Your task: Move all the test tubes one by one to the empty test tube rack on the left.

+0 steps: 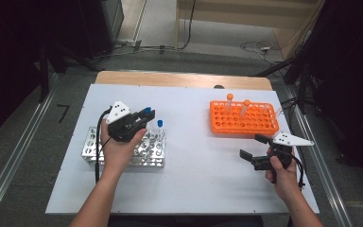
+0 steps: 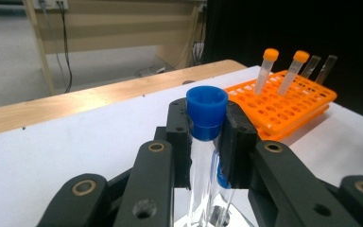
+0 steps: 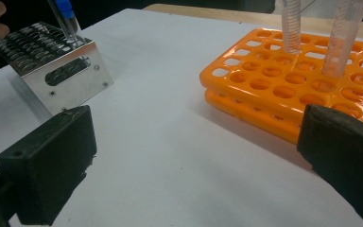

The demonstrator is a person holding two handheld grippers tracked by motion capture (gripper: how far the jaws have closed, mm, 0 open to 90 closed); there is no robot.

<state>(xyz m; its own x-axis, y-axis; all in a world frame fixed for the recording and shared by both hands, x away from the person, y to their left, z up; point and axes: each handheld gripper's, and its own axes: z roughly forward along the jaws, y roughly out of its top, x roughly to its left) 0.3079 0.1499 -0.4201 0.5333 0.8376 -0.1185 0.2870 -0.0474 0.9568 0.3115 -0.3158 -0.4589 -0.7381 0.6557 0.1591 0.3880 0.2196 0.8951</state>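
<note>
**Blue-cap tube going into the metal rack**

So the left gripper (image 1: 142, 118) is clamped on a clear tube with a blue cap (image 2: 207, 109), jaws pinching it just under the cap. Grabbing it that high makes sense, since the whole body of the tube hangs free below and can drop straight into a hole. It sits right over the metal rack (image 1: 90, 150) at the left of the white table (image 1: 189, 165), and there's a second blue-capped tube (image 1: 159, 124) already standing in that rack, just beside the held one.

The right gripper (image 1: 254, 147) is wide open with nothing between the jaws, parked low over the table just in front of the orange rack (image 1: 260, 127). My guess is it's waiting its turn. Two orange-capped tubes (image 2: 270, 54) stand upright in the far rows of that rack.

Tube looks held upright, which should help it slide in without catching the rim.
</note>
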